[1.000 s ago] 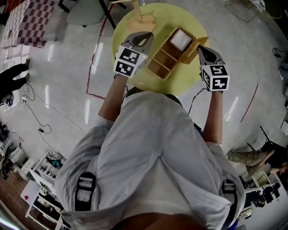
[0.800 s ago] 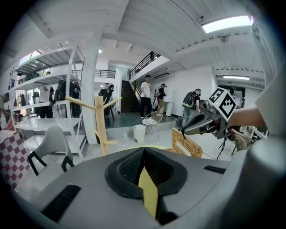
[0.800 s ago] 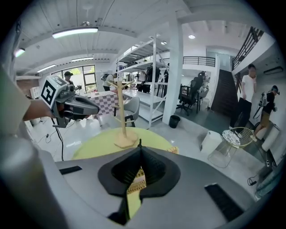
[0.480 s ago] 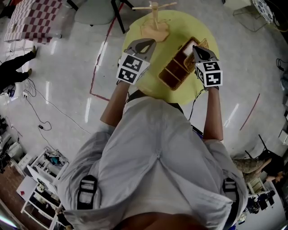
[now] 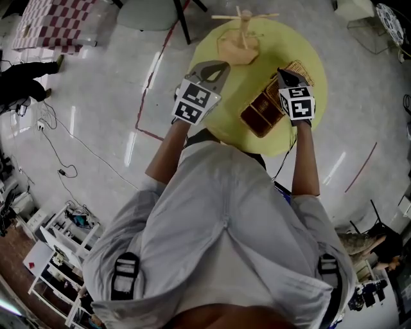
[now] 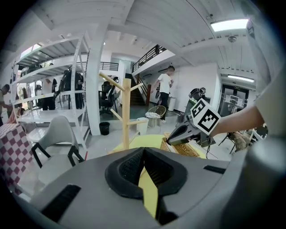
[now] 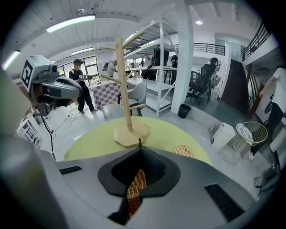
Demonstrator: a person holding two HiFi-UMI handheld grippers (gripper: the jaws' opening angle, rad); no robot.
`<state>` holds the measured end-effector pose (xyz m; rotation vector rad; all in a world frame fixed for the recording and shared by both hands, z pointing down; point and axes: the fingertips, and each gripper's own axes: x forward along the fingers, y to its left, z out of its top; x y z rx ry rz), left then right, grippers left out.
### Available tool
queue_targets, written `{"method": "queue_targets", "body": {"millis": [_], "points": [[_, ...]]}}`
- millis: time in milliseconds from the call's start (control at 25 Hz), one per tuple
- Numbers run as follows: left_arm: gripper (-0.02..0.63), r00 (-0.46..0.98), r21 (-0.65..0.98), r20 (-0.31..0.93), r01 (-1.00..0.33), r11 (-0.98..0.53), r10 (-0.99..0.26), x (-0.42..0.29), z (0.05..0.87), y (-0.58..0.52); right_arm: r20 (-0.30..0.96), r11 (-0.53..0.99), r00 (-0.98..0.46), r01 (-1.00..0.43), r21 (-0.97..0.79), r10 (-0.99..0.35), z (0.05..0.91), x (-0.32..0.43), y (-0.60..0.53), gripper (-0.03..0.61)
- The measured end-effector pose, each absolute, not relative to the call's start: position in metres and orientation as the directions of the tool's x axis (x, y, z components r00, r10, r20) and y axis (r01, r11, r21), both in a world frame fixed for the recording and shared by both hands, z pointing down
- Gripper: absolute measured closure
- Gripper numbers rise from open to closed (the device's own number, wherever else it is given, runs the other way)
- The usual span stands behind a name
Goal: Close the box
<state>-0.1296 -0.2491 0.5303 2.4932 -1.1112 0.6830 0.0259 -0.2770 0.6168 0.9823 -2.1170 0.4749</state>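
Observation:
An open wicker box (image 5: 262, 110) with brown compartments sits on the round yellow table (image 5: 234, 96), its woven lid (image 5: 300, 68) folded back on the far right side. My right gripper (image 5: 284, 72) hovers over the box's far half, shut with nothing held; in the right gripper view its jaws (image 7: 139, 144) meet, with wicker (image 7: 134, 190) showing below them. To the left of the box, over the table's left part, my left gripper (image 5: 217, 65) is also shut and empty. The left gripper view shows the box (image 6: 190, 150) under the right gripper (image 6: 181, 134).
A wooden branched stand (image 5: 241, 40) rises at the table's far edge, close ahead of both grippers (image 7: 127, 132). A grey chair (image 5: 144, 13) and a checkered cloth (image 5: 45, 26) lie beyond on the left. Red tape lines (image 5: 154, 77) mark the floor. People stand in the background.
My right gripper has moved from the box's right side to above the box, hiding its white content. The left gripper has moved forward. The stand looks nearer in both gripper views.

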Motion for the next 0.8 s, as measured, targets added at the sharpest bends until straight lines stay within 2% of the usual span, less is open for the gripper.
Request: {"method": "queue_targets", "body": {"millis": [560,640,720,800], "points": [[0.584,0.595,0.111,0.554,-0.746,-0.657,-0.582,-0.125,0.537,-0.250,0.779,0.619,-0.431,-0.782,-0.070,-0.456,0.648,0.022,-0.280,0.550],[0.584,0.594,0.108,0.555,-0.745,-0.658,-0.582,-0.122,0.536,-0.248,0.779,0.614,-0.435,-0.785,-0.083,-0.451,0.646,0.024,-0.279,0.522],[0.584,0.595,0.106,0.553,-0.745,-0.658,-0.584,-0.119,0.532,-0.246,0.777,0.615,-0.441,-0.784,-0.090,-0.449,0.642,0.026,-0.278,0.457],[0.584,0.599,0.107,0.546,-0.743,-0.660,-0.586,-0.115,0.528,-0.246,0.767,0.615,-0.445,-0.784,-0.084,-0.463,0.634,0.029,-0.276,0.446]]}}
